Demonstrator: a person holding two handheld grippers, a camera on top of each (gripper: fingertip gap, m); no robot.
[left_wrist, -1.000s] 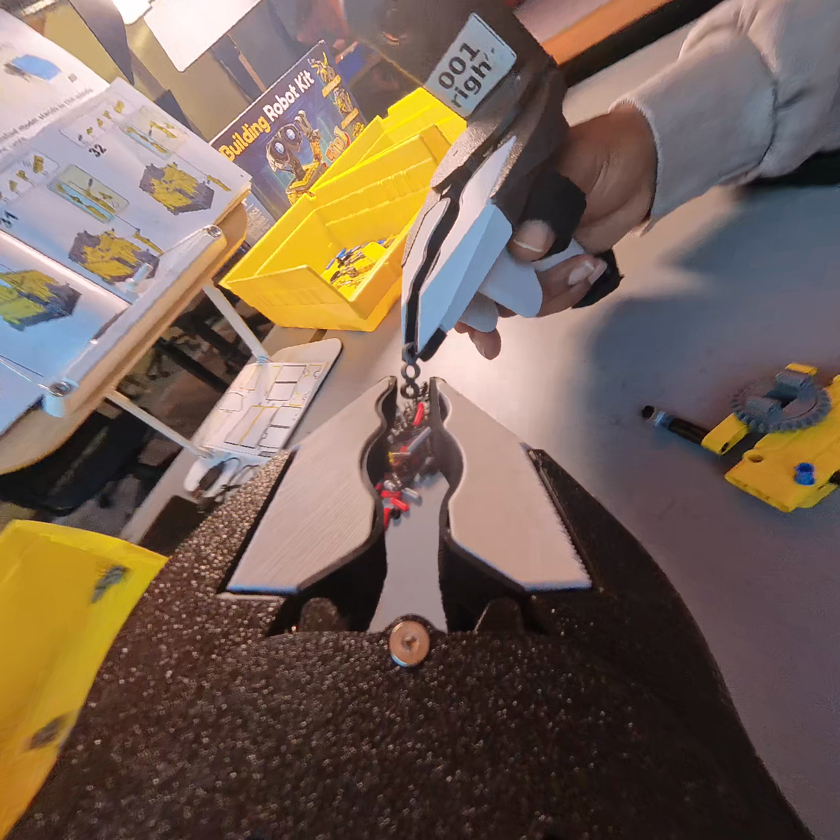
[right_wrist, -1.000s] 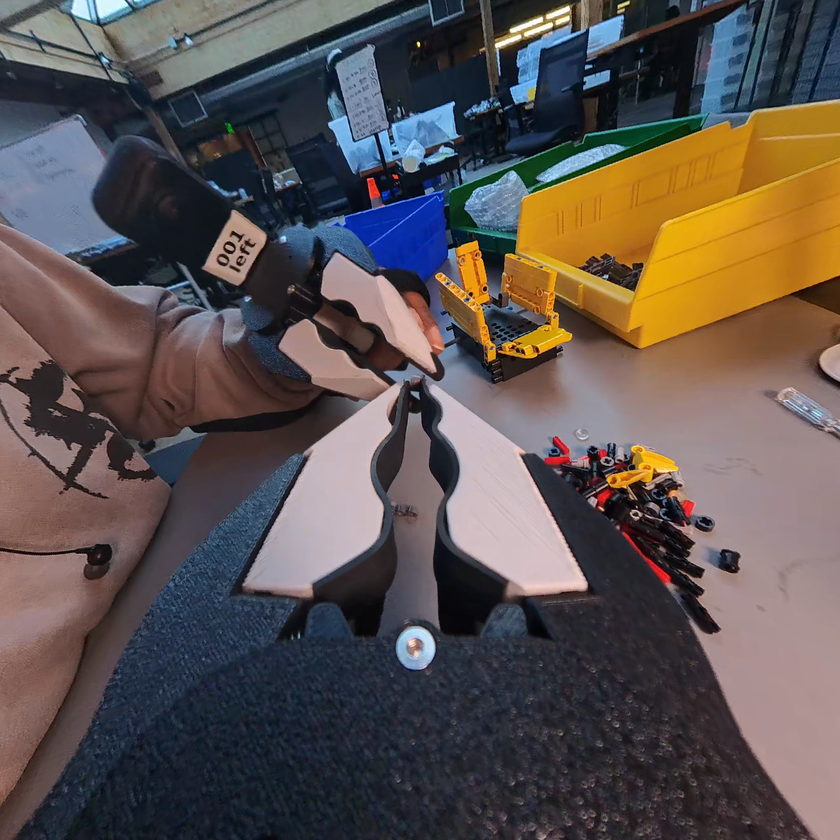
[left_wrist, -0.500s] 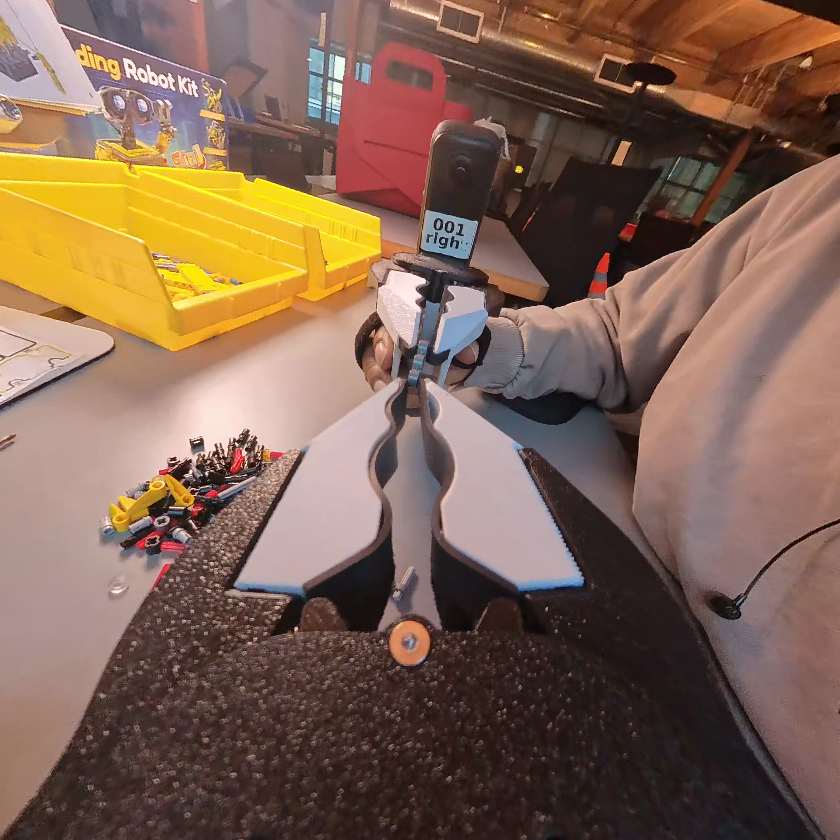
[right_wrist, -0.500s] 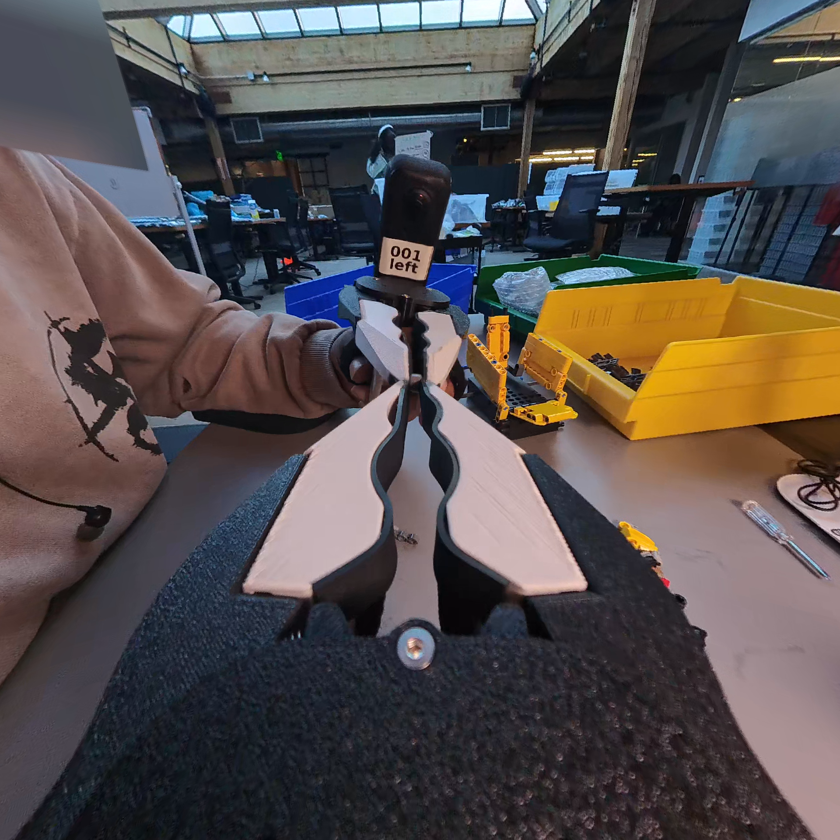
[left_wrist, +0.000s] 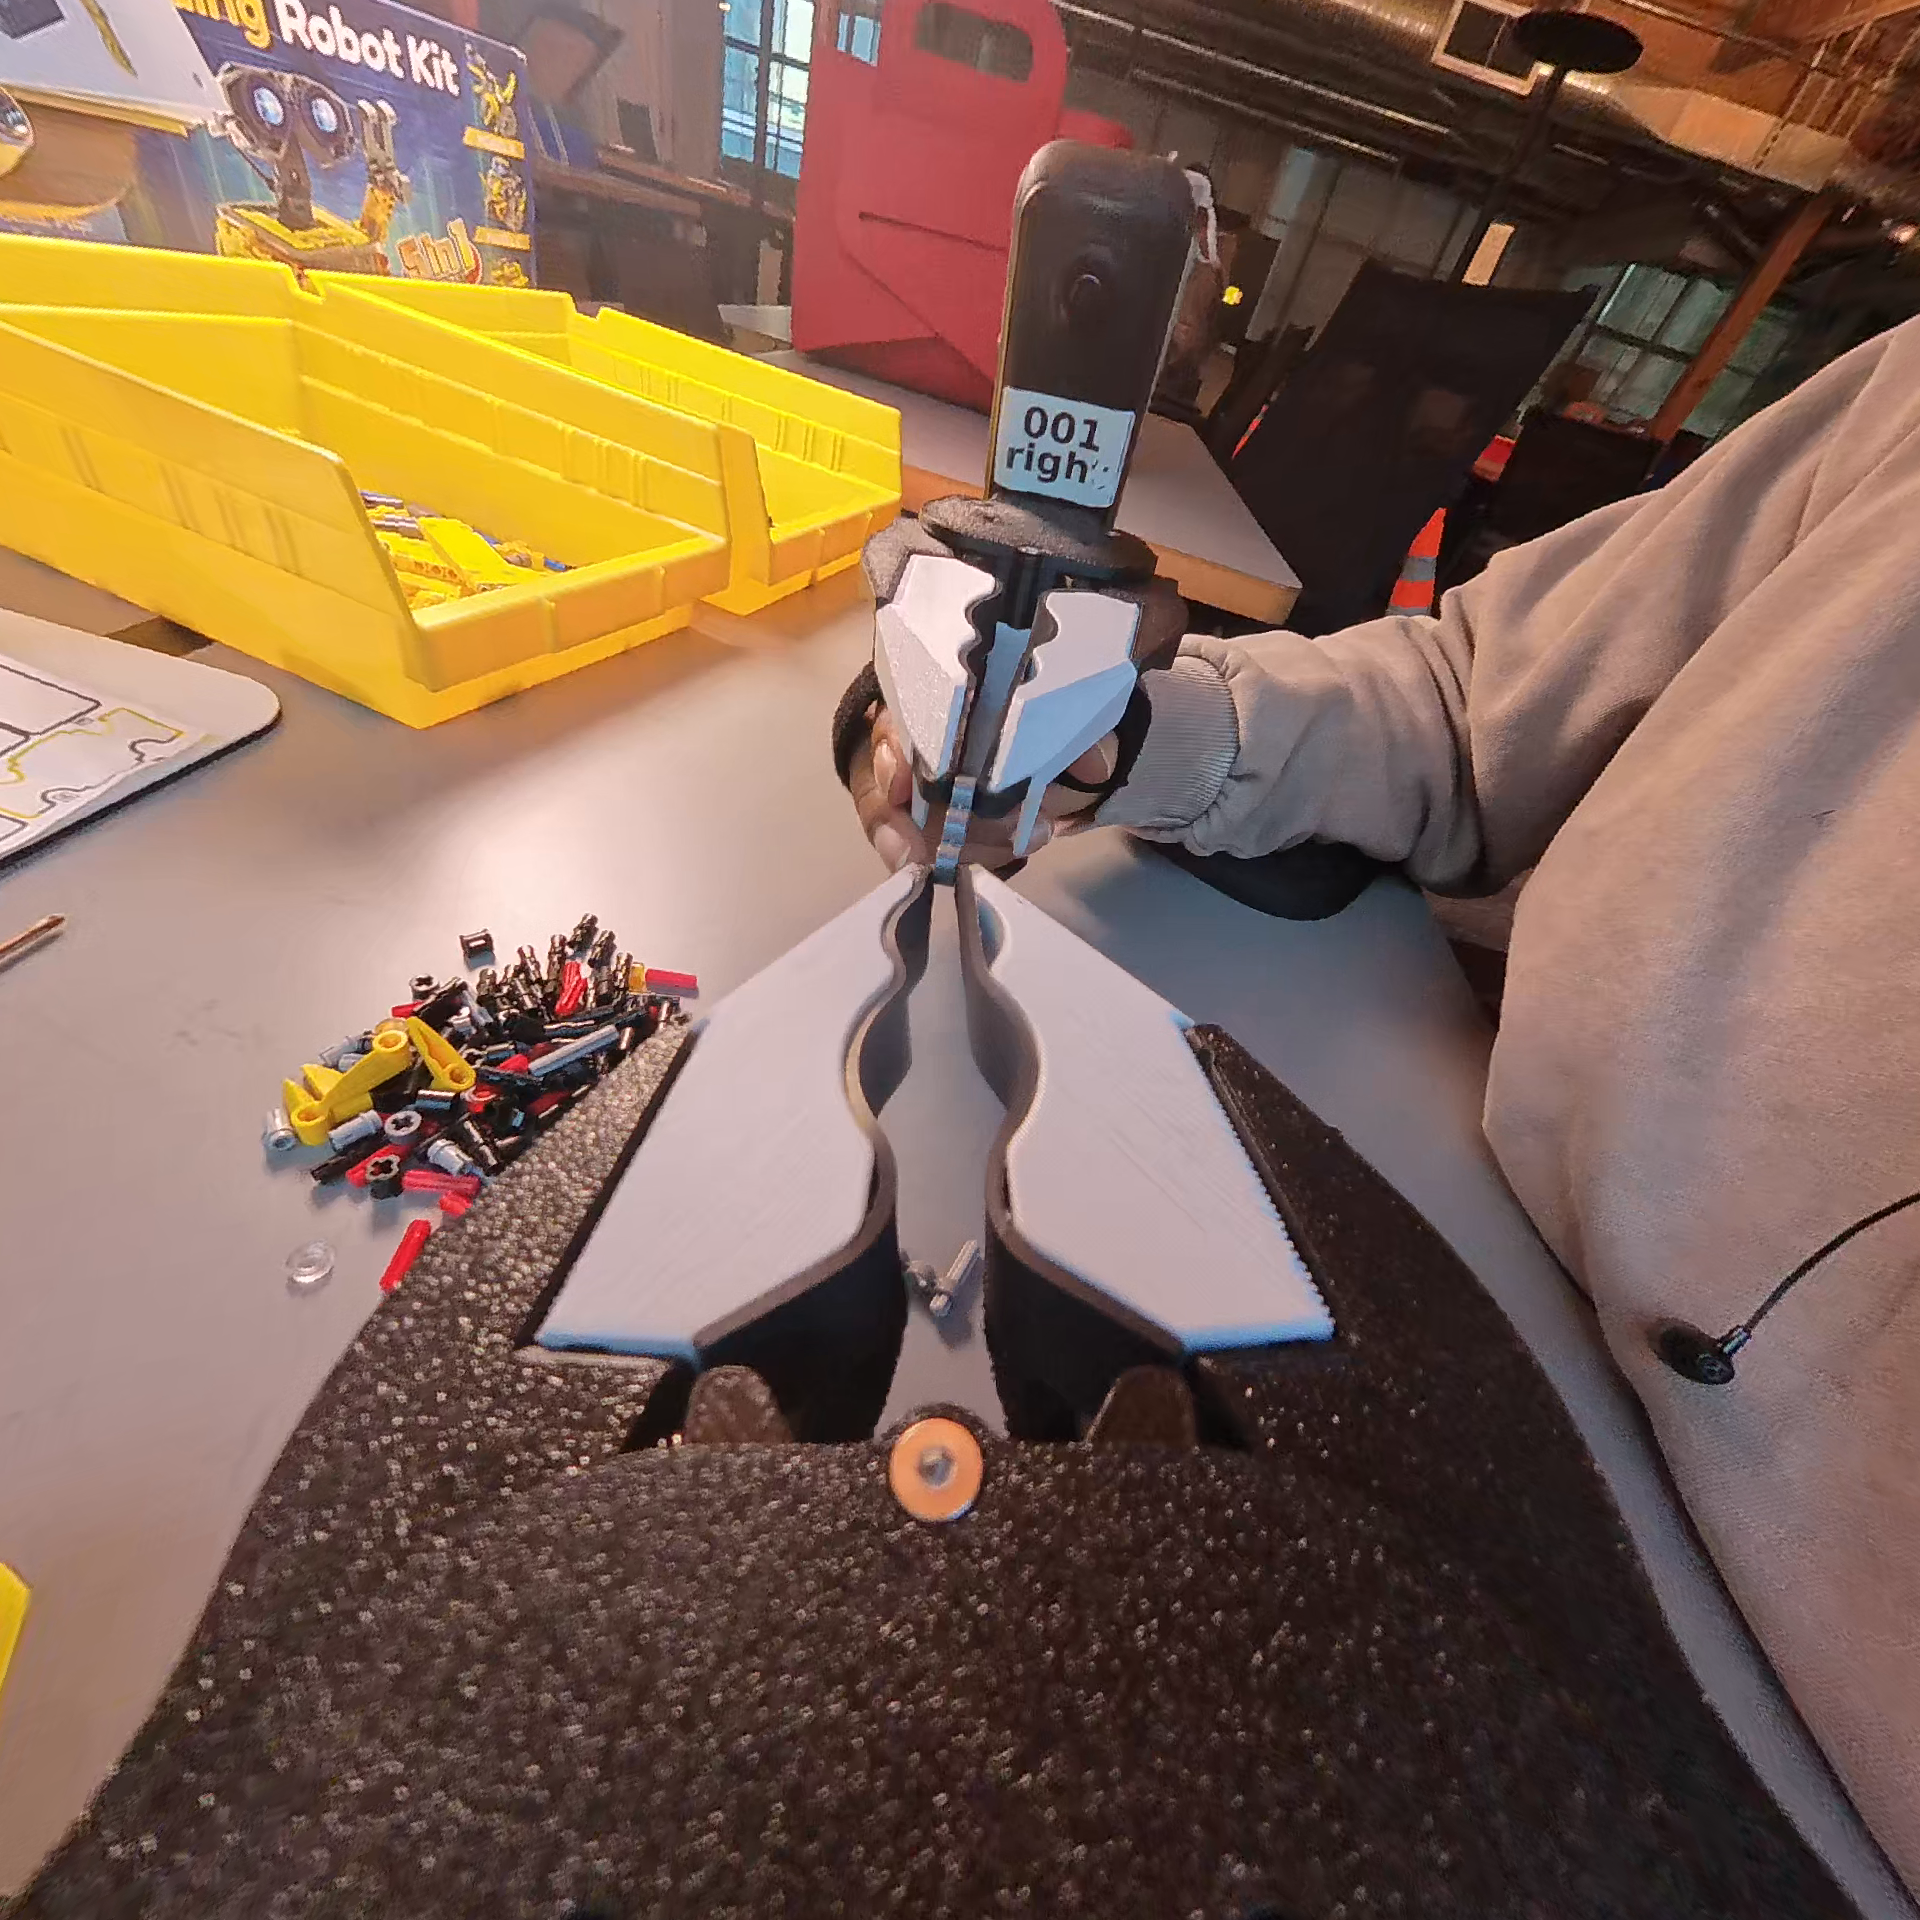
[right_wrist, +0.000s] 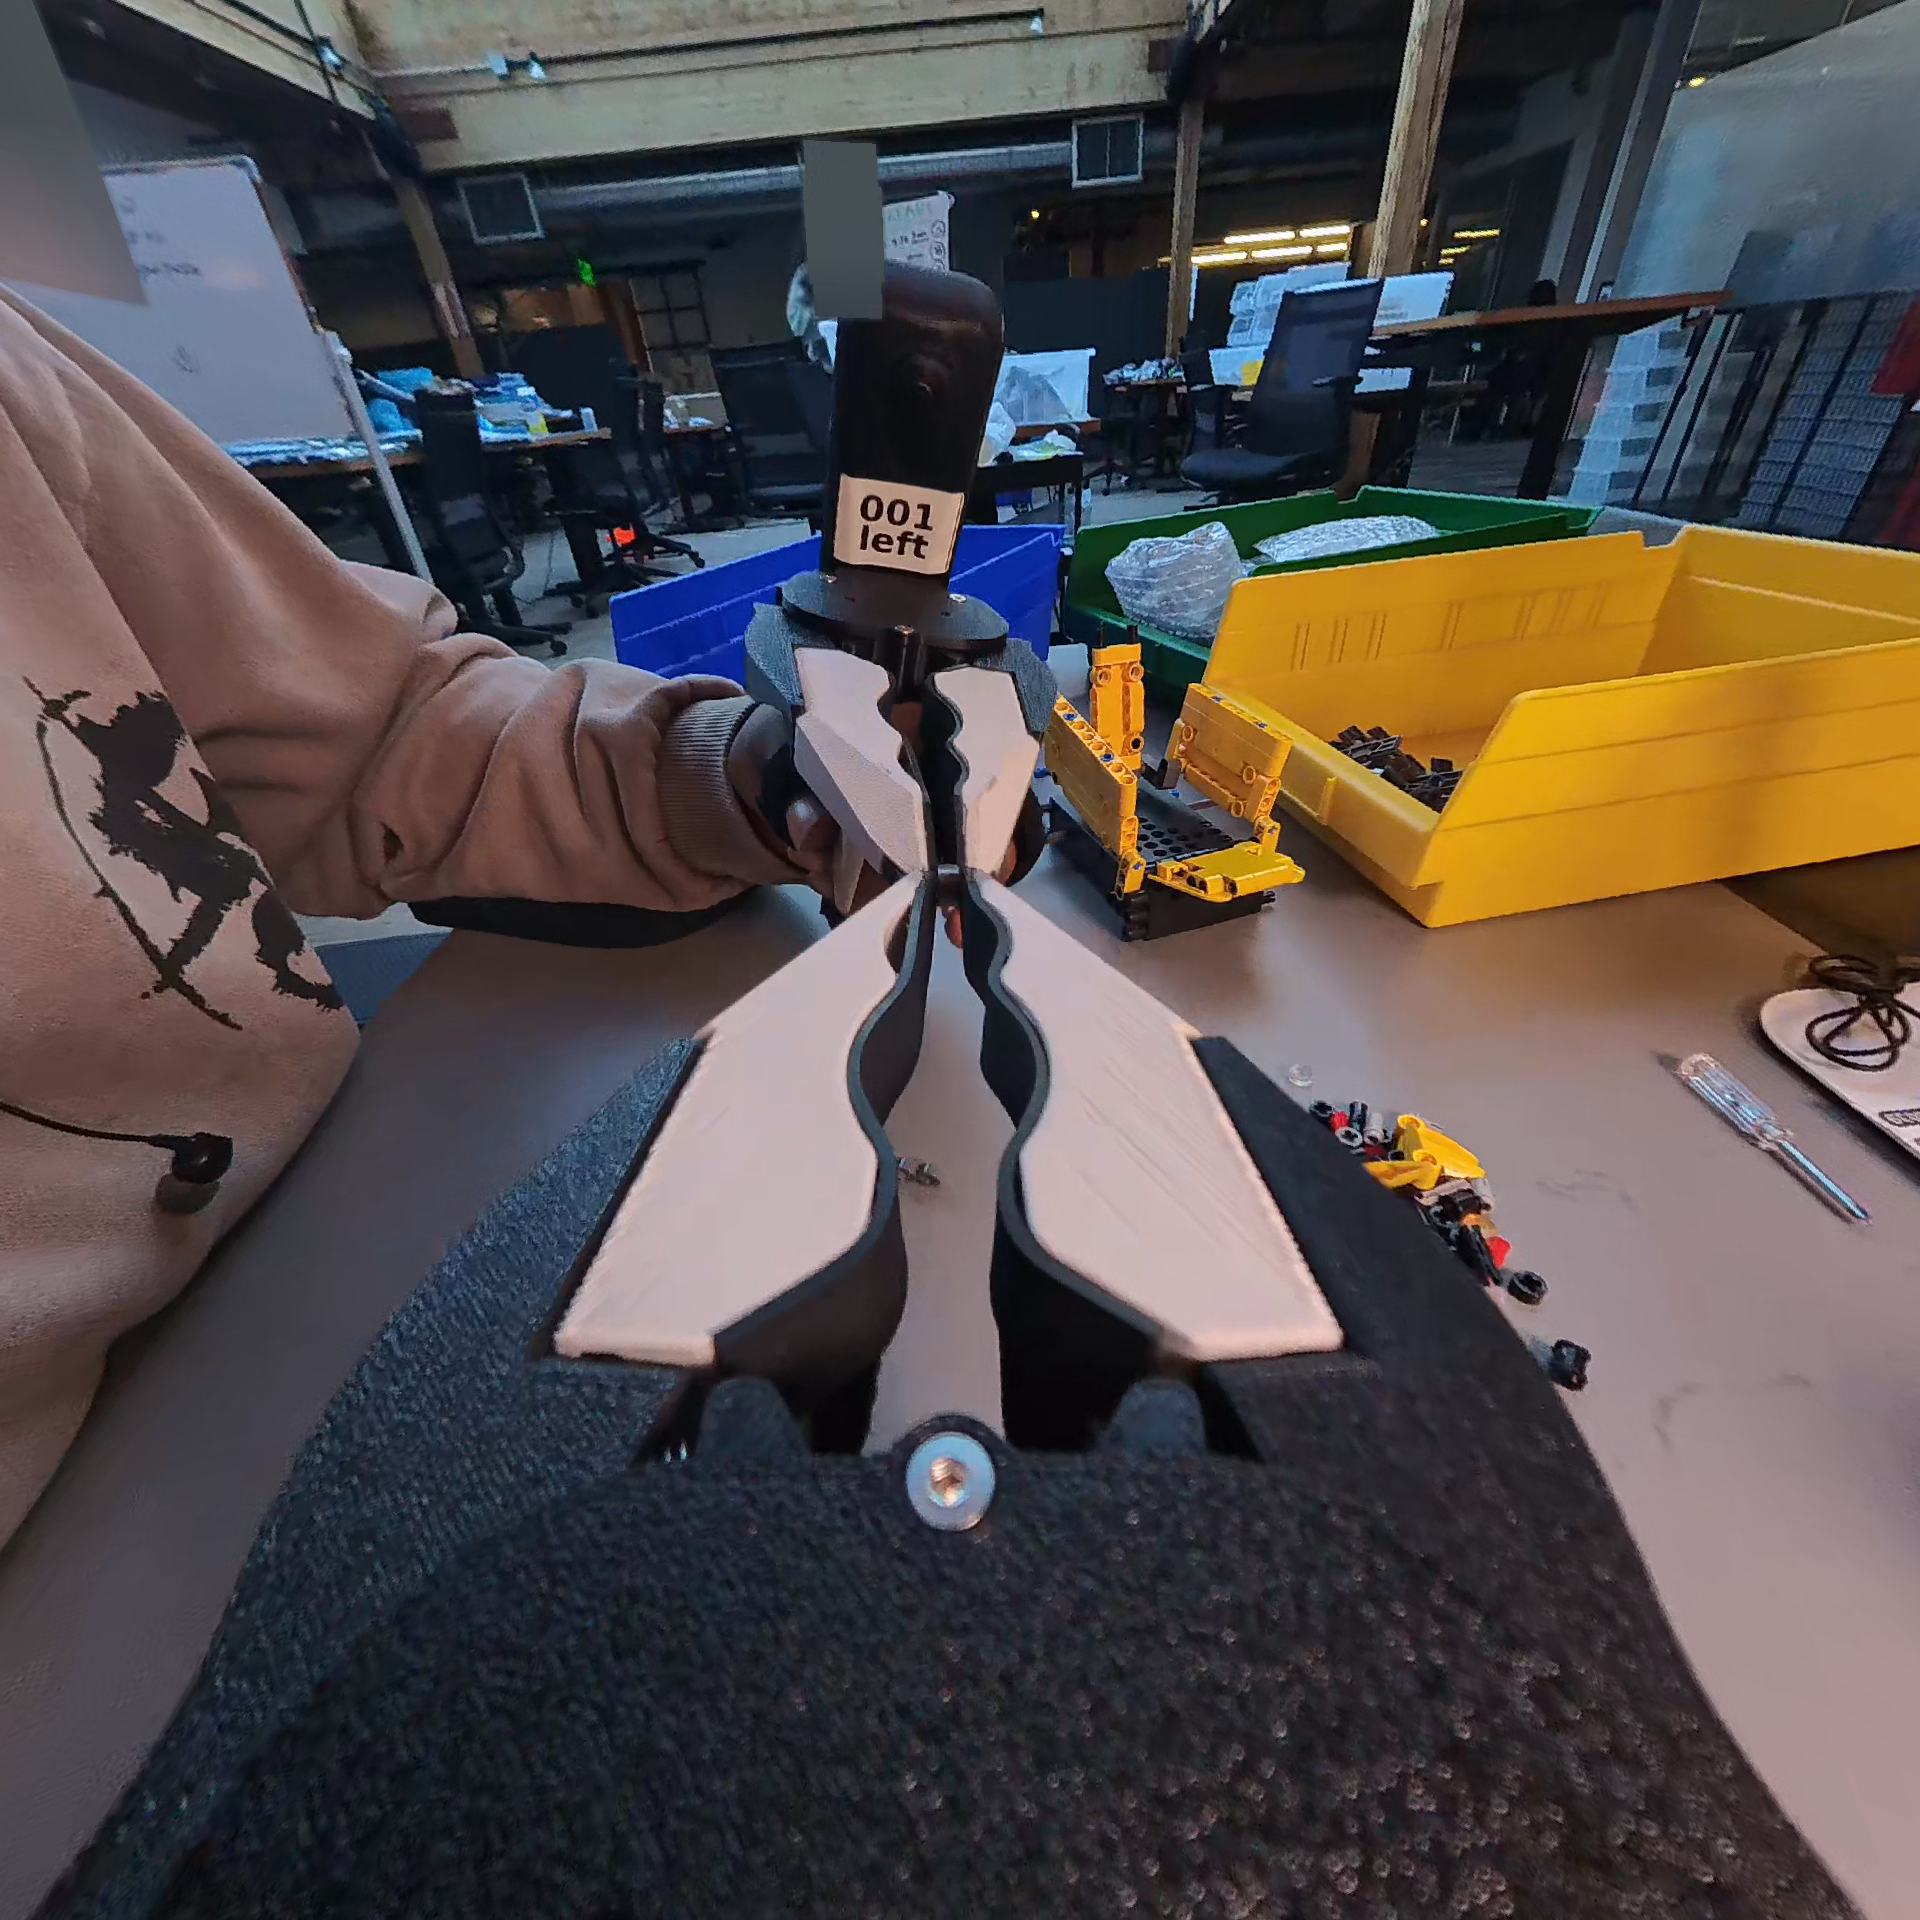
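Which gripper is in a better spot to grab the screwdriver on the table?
Right, probably. The screwdriver lies on the table beside the right gripper; the left gripper is farther from it. Both seem to pinch a small grey beam.

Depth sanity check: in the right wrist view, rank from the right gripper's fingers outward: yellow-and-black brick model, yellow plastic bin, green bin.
1. Yellow-and-black brick model, just right of the right gripper fingers.
2. Yellow plastic bin, farther right, behind the model.
3. Green bin, at the back, beyond the yellow bin.
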